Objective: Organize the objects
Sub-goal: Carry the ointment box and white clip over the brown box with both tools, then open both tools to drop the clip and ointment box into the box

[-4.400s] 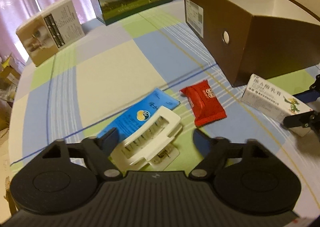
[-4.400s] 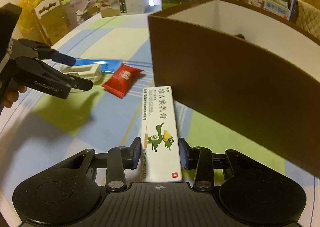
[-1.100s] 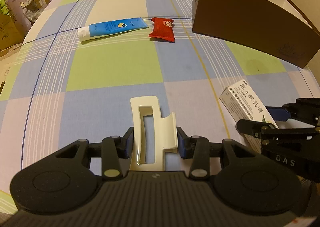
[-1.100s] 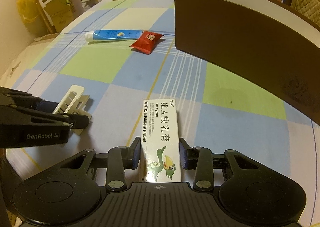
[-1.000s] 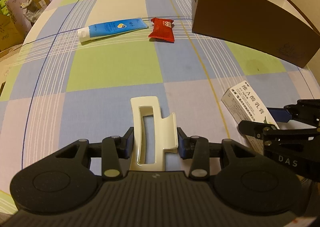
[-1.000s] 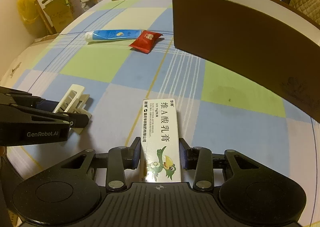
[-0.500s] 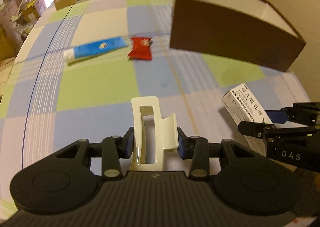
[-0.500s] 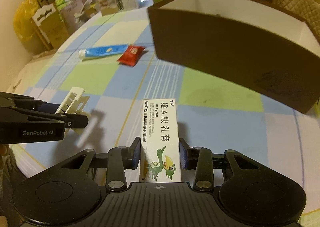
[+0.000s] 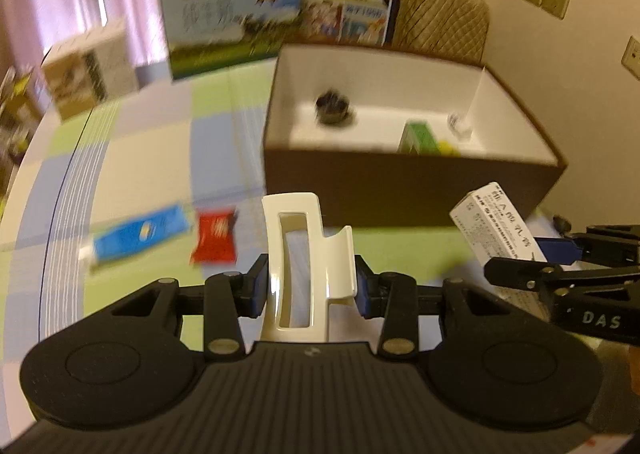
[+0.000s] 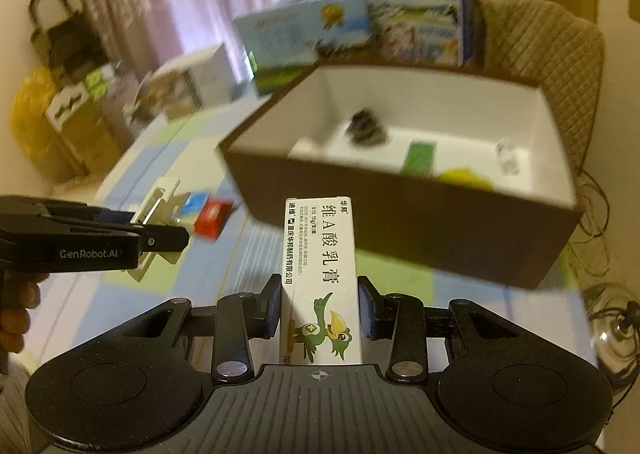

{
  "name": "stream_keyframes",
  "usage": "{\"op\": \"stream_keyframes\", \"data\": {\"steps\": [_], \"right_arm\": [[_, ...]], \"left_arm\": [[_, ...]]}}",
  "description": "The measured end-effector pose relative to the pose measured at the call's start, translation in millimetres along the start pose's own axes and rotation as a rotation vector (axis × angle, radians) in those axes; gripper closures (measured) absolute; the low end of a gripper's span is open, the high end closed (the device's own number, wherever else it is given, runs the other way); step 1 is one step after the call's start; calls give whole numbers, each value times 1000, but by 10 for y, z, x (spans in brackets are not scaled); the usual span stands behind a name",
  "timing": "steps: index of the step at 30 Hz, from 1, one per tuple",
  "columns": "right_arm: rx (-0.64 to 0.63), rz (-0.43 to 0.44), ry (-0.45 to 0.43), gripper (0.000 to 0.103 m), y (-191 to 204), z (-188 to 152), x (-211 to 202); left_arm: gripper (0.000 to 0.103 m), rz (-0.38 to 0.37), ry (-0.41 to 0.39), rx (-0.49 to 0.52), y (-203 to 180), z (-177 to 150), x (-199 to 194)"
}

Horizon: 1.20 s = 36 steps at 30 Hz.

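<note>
The left gripper [image 9: 310, 286] is clamped on a cream-white plastic claw hair clip [image 9: 308, 258]: its two blue-padded fingers [image 9: 258, 288] press the clip's sides near its lower half, and the clip stands upright between them, its long slotted end reaching forward past the fingertips. The right gripper [image 10: 320, 310] is closed on a white cardboard ointment carton printed with a green cartoon bird [image 10: 320, 282]; the pads grip the carton's long edges about midway along it, with the printed face up and the far end sticking out ahead of the fingers.

Both held things are raised off the table, in front of the near wall of the open brown cardboard box with a white inside [image 9: 400, 190]. In the left wrist view the clip sits before the box's near-left corner and the carton [image 9: 500, 226] before its near-right corner, the right gripper [image 9: 556, 258] showing at the right edge.

Inside the box lie a small dark round object [image 9: 332, 106], a green packet [image 9: 418, 136], something yellow [image 10: 464, 178] and a small clear item [image 9: 458, 122]; blur hides their detail.

On the checked tablecloth [image 9: 140, 158], left of the box's near-left corner, lie a red snack packet [image 9: 214, 238] and, further left, a blue tube [image 9: 136, 238], both blurred. Beyond the box stand printed milk cartons [image 9: 232, 22].
</note>
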State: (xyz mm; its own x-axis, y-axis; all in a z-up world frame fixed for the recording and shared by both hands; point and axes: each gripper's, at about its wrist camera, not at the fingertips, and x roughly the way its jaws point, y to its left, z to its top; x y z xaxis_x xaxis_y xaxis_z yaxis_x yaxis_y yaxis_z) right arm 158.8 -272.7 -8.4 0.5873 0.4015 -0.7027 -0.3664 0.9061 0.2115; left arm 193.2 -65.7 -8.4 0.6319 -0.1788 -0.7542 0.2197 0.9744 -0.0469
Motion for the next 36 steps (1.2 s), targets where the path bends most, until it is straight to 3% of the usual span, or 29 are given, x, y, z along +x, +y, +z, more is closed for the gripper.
{"op": "stream_keyframes", "data": {"steps": [9,17,29,36], "right_arm": [[61,-45,-130,68,-542,736,-93],[122,-73,-99,68,-930,1184,190],[112,-182,-6,68,-1248,1354,829],[151,-183,3,68,-1361,1394,912]], "left_arm": [[67,-15,-72,79,-260,856,360],[67,-12,-37,142,-391,1365,855],[66,56,7,256,-548,1582,1512],[66,46,38,188,-438,1659,1723]]}}
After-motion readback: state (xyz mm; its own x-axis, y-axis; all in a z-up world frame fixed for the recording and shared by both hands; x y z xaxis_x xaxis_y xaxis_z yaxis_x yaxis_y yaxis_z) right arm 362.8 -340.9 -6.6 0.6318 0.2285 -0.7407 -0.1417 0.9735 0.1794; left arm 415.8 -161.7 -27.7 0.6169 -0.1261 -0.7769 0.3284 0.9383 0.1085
